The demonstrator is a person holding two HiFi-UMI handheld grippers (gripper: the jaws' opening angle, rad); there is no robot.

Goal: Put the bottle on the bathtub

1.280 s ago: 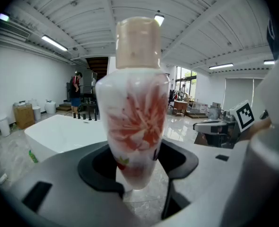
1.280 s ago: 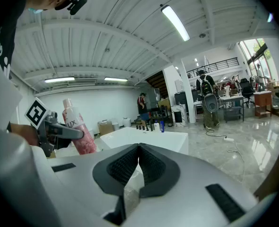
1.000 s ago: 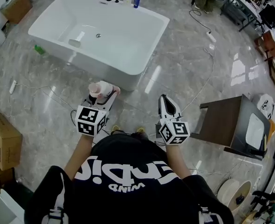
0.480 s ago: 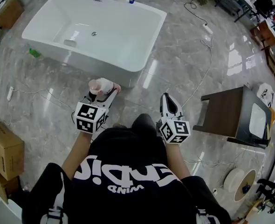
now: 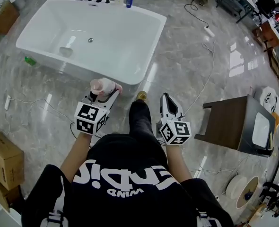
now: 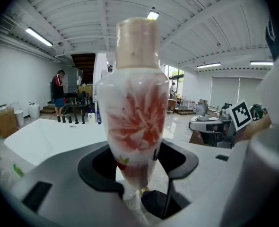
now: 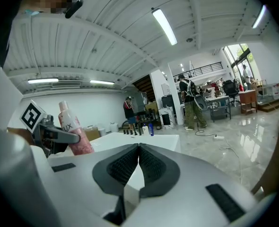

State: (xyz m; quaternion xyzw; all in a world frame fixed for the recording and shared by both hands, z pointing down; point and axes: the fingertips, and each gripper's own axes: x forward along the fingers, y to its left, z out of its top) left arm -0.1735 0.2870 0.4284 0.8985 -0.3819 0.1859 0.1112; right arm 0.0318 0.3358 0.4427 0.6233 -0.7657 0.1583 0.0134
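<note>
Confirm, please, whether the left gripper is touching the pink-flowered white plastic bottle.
Touching. The left gripper view shows the left gripper clamped on the pink-flowered bottle, jaws against its sides.

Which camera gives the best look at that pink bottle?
The left gripper view: the bottle fills the frame, clamped in the left gripper. The head view shows it small from above; the right gripper view, small at the left.

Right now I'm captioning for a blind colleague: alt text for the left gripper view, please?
The left gripper is shut on an upright pink-and-white bottle with a beige cap, filling the frame's middle. Behind it, at left, stands a white bathtub with dark taps and small bottles at its far end.
</note>
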